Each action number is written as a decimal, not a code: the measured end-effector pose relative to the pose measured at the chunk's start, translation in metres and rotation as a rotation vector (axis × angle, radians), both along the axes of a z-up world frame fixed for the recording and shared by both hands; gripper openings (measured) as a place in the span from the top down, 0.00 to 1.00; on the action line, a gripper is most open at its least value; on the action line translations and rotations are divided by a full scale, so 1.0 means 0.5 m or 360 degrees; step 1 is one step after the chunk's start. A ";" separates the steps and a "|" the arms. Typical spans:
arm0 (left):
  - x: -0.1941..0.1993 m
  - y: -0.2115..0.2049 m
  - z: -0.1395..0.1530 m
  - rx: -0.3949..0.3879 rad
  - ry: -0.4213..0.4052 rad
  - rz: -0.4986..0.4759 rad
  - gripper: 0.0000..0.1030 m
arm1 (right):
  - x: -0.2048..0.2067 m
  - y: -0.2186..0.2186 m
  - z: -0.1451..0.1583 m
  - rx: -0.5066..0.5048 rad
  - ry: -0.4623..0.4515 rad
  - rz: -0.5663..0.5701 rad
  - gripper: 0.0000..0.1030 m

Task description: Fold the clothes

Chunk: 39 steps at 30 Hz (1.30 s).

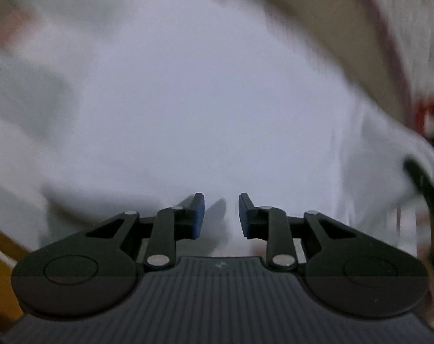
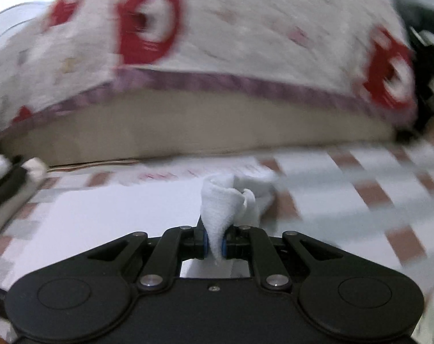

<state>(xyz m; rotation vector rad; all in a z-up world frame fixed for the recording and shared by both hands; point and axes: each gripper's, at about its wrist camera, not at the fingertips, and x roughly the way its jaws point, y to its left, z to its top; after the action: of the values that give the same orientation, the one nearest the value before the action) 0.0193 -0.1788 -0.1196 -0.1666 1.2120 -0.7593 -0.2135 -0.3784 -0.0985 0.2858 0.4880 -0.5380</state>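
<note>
While the right gripper (image 2: pixel 215 242) pinches a white garment (image 2: pixel 228 200), the left gripper (image 1: pixel 221 215) gapes empty; folding progress unclear

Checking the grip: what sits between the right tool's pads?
A bunched fold of white cloth, pinched by the right tool, in the right wrist view.

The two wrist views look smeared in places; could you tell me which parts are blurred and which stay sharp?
Left wrist: white garment motion-blurred, left hand-held gripper crisp, casting a soft shadow. Right wrist: red-patterned bedding smeared, right hand-held gripper and pinched white cloth sharp.
</note>
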 end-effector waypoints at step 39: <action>0.157 0.153 -0.159 -0.0310 0.0766 0.0555 0.76 | 0.236 0.267 -0.076 0.0054 0.0024 0.0887 0.89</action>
<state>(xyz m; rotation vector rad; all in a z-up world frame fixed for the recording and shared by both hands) 0.0978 -0.1023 -0.1991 -0.7356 1.5067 -0.5414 -0.0955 -0.2448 -0.1363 0.1663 0.5644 0.0106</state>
